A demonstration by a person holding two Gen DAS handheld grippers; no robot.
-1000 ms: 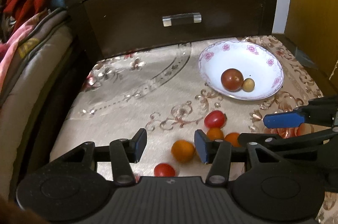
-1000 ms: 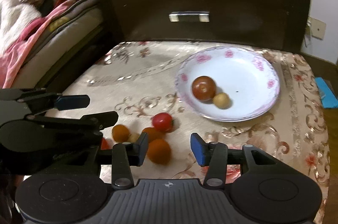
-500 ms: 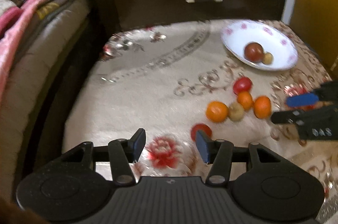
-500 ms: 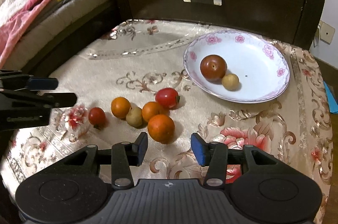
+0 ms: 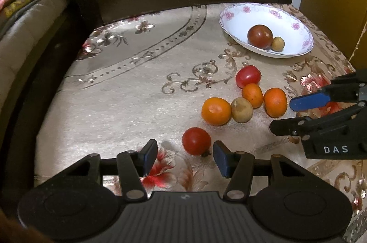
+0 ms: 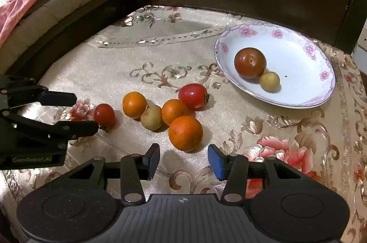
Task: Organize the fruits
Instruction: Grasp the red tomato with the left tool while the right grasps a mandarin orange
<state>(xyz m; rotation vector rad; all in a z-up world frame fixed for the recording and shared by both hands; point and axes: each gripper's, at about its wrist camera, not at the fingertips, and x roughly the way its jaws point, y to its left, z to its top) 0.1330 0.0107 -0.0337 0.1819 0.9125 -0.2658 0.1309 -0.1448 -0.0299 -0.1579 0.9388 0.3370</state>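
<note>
Both grippers: fingers wide open, empty | your left gripper (image 5: 183, 157) frames small tomato (image 5: 196, 141); right gripper (image 6: 182, 160) frames orange (image 6: 185, 133) | destination: plate (image 6: 298, 96)

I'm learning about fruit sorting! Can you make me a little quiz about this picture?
1. How many fruits lie in the floral plate?
2. True or false: the left gripper is holding the small red tomato.
3. Which fruit lies nearest the right gripper: A) large orange, B) yellowish longan, C) dark tomato?

Key: 1) two; 2) false, it is open and empty; 3) A.
</note>
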